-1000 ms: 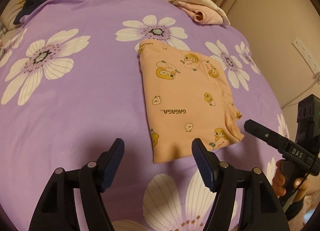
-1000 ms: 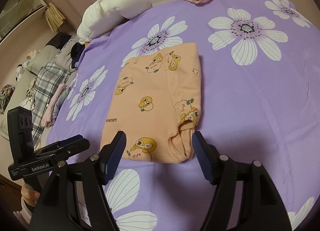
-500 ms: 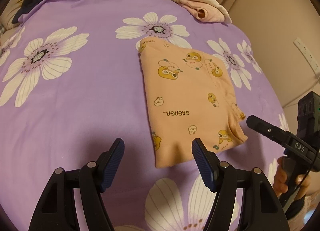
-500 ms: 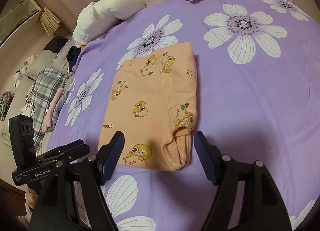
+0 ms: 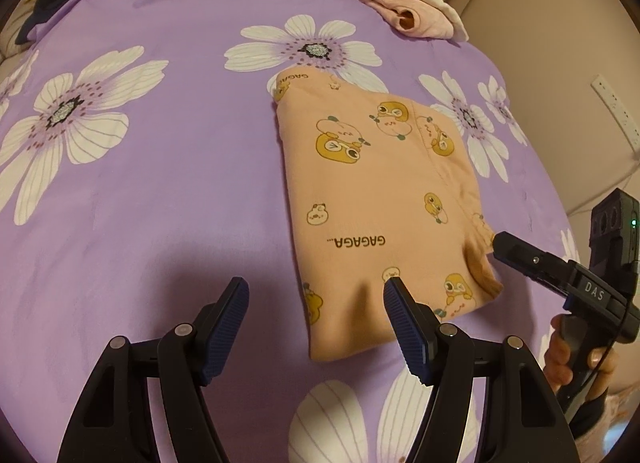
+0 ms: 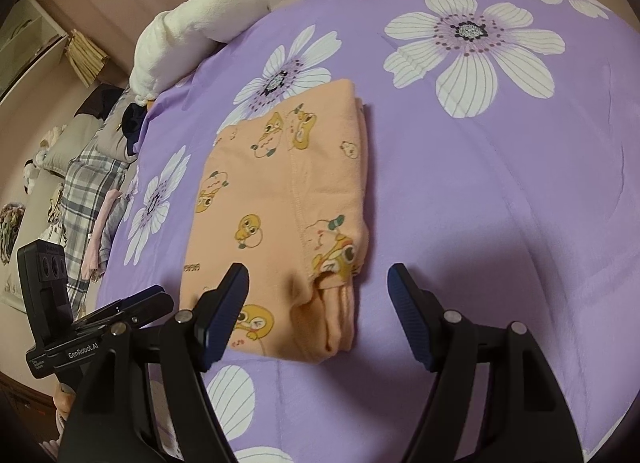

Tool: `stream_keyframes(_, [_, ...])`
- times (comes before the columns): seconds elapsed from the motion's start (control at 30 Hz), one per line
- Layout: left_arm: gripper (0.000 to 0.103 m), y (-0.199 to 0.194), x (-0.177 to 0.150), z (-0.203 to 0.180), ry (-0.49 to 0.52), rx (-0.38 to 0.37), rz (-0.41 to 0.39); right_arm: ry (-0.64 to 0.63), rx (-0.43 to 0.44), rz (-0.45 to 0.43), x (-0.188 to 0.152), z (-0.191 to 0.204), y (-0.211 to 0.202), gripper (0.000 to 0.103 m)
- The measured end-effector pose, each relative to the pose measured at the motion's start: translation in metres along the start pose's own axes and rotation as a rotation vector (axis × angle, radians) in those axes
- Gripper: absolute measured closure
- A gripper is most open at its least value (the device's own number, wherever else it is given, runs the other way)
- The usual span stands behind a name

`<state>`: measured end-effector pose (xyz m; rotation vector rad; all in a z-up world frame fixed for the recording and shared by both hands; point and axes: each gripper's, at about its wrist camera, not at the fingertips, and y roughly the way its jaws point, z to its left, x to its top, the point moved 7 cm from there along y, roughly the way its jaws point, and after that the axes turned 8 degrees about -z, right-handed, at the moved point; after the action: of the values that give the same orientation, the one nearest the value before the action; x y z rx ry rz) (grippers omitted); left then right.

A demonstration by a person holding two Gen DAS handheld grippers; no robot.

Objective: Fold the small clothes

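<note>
A folded peach cartoon-print cotton garment [image 5: 384, 199] lay on the purple flowered bed [image 5: 160, 191]. Both the left gripper [image 5: 316, 323] and right gripper [image 6: 318, 311] were wide open, empty, at its near edge. A rolled pink cloth [image 5: 408, 11] and white plush bundle [image 6: 192, 31] sat well apart beyond.

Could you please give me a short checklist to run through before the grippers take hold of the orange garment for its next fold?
1. Left gripper open and empty: ok.
2. Right gripper open and empty: ok.
3. Orange duck-print folded garment lies flat on the purple flowered bedspread: ok.
4. Near edge of the garment lies within the jaws: not ok for the left, whose right fingertip only overlaps it; ok for the right, which straddles the near corner.
5. Pink folded clothes at the far edge are apart from the garment: ok.
6. Whether the fingers touch the fabric yet: cannot tell.
</note>
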<state>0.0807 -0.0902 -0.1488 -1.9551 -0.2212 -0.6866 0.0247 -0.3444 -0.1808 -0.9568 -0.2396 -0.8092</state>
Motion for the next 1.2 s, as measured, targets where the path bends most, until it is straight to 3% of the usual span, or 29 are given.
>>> stream_keyframes(0.47, [0.034,0.021,0.013,0.002,-0.039,-0.059,0.025,0.025,0.005,0.021,0.005,-0.010,0.018,0.029])
stream_keyframes(1.2, [0.034,0.053,0.029,-0.012,-0.033,-0.127,0.041,-0.015,0.051,0.028,0.020,0.006,0.051,0.028])
